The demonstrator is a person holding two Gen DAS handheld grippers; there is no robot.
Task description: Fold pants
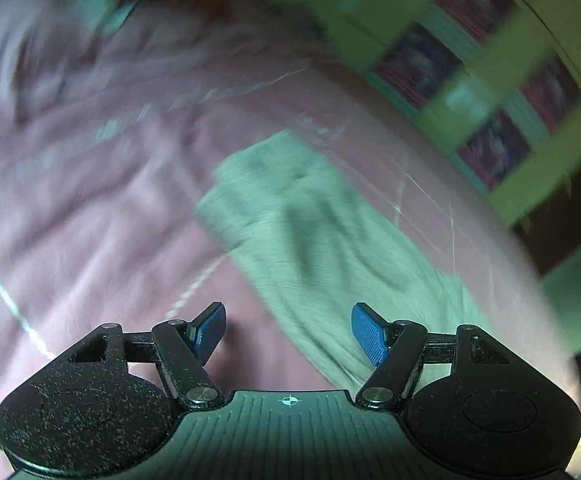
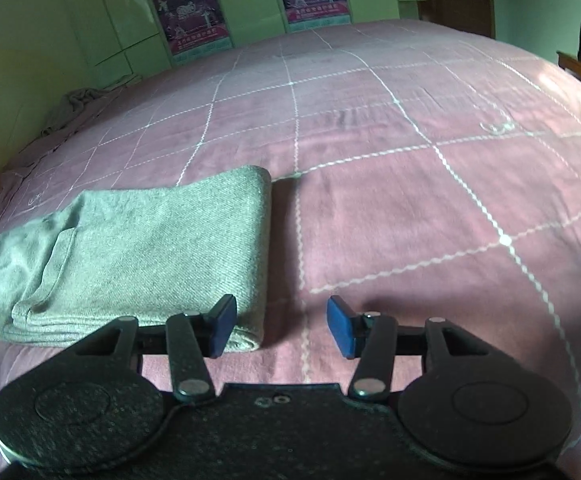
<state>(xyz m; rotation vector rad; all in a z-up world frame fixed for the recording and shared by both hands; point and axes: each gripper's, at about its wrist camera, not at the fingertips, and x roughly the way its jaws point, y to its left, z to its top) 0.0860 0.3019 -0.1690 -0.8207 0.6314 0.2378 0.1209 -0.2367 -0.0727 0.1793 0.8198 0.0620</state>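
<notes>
Right now the right gripper [image 2: 281,330] is hovering low over the pink bedspread [image 2: 410,200], its blue pads [image 2: 340,332] standing wide apart and gripping nothing at all. Just ahead and to its left, the grey pants [image 2: 138,248] are lying folded into a neat flat bundle on the bed, the rounded fold edge running away from the camera and the near corner sitting right behind the left-hand pad, though whether pad and cloth are touching is hard to say. A pocket seam is showing on the top layer. Beyond the bundle, white stitched lines are crossing the bedspread in a grid, and a crumpled grey cloth [image 2: 78,100] is resting at the far left edge of the bed. Further back, purple posters [image 2: 188,12] are hanging on the pale green wall [image 2: 30,40]. Over on the left wrist view everything is smearing with motion blur: the left gripper [image 1: 288,330] is also spread wide open, empty, with the pants [image 1: 310,220] stretching away ahead of it and slightly to the right on the pink bedspread [image 1: 90,200]. At the top right the green wall and dark posters [image 1: 422,64] are streaking past at a tilt.
</notes>
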